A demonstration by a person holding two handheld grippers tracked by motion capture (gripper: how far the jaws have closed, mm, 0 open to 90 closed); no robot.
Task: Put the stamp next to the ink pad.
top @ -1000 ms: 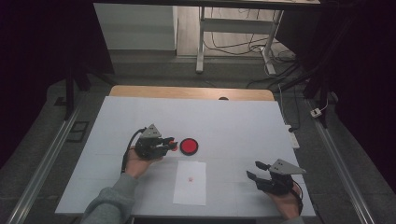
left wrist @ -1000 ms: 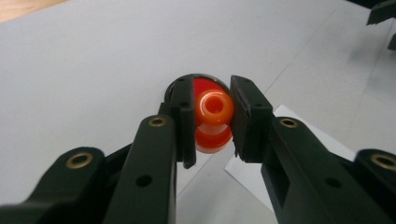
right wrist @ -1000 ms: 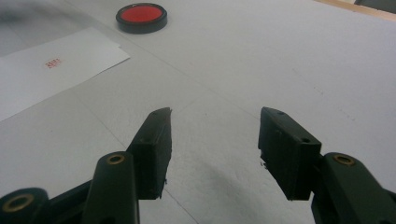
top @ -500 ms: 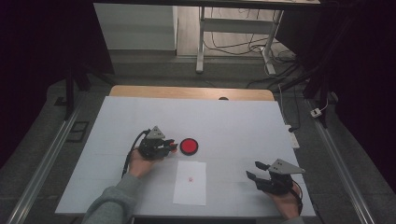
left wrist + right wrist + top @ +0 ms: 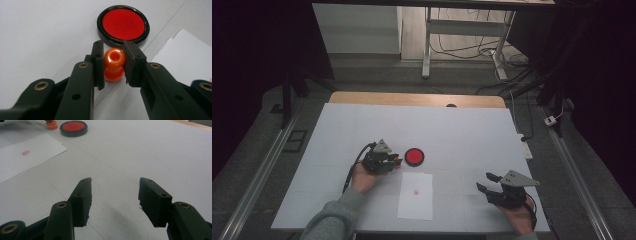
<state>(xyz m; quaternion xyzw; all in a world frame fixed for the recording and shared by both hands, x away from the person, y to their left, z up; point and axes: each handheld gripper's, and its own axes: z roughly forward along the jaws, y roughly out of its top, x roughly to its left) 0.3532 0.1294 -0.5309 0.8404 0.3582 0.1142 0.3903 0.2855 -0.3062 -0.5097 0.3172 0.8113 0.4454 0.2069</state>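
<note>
Here the orange stamp stands on the desk just before the red ink pad, clamped by the left gripper; set it down level before letting go. The right gripper waits, fingers apart and empty.

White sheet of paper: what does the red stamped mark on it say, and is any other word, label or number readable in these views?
Red mark on the sheet of paper: too small and blurred to read.
Red ink pad: no text on it.
Orange stamp: no text on it.
</note>
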